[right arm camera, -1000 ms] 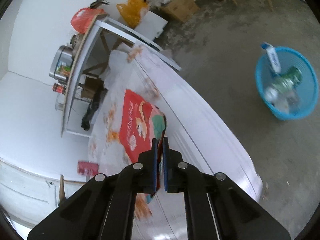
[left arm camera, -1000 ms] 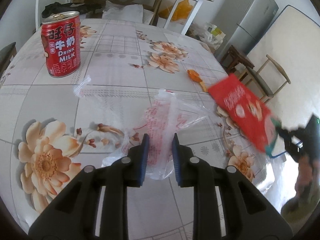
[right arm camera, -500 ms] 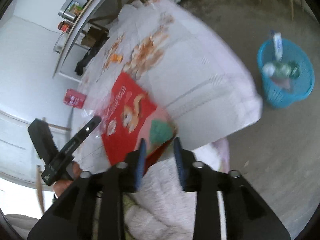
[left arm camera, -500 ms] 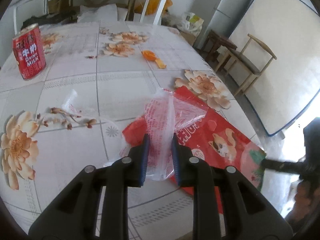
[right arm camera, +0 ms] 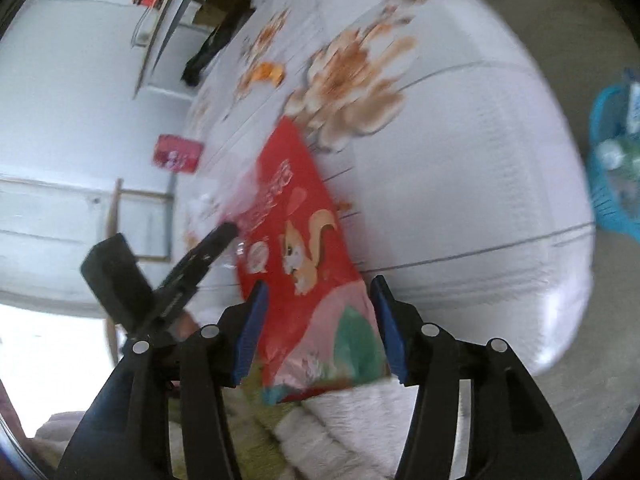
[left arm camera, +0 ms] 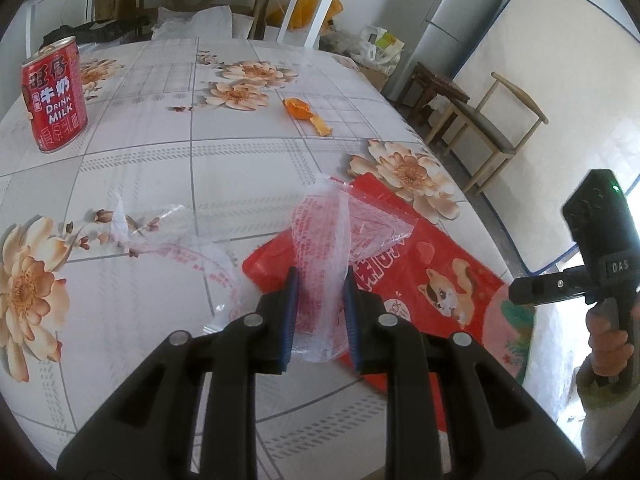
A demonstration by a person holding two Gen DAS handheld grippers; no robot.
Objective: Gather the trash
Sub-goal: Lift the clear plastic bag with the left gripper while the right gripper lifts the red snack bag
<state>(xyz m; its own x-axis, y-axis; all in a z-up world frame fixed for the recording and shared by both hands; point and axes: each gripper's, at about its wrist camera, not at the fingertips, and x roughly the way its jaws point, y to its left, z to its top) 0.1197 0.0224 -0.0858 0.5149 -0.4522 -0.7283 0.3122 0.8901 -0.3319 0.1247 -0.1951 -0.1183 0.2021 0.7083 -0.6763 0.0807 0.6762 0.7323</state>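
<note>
- On the flowered tablecloth [left arm camera: 168, 168] right in front of you lies the trash: a crinkled clear plastic wrapper [left arm camera: 324, 248] with red print, and under its far side a big red snack bag [left arm camera: 432, 276].
- Your left gripper [left arm camera: 319, 312] is clamped on that clear wrapper; the blue pads pinch a bunched fold, and the film stands up between them in a rumpled, see-through peak.
- More of the same film trails off to the left across the cloth, flat and wrinkled, with a band of red lettering along it.
- Now the red bag: glossy, flat, with white characters, a cartoon squirrel, and a pink and green patch at the near end. It lies at the table's near right edge, and that end pokes out over it.
- Your right gripper [right arm camera: 318, 332] is letting go: its jaws are opening, and the bag's pink and green end [right arm camera: 340, 344] sits between the blue pads without either one pressing on it.
- From the left camera you see your right hand [left arm camera: 608, 340] on the black handle, off past the table's edge.
- Farther back, a red milk can [left arm camera: 54, 94] stands upright near the left, and a scrap of orange peel [left arm camera: 306, 114] lies mid-table, well apart from both.
- Down on the floor to the right, a blue basket [right arm camera: 612, 160] holds bottles and other trash; the right view is blurred, so no finer detail there.
</note>
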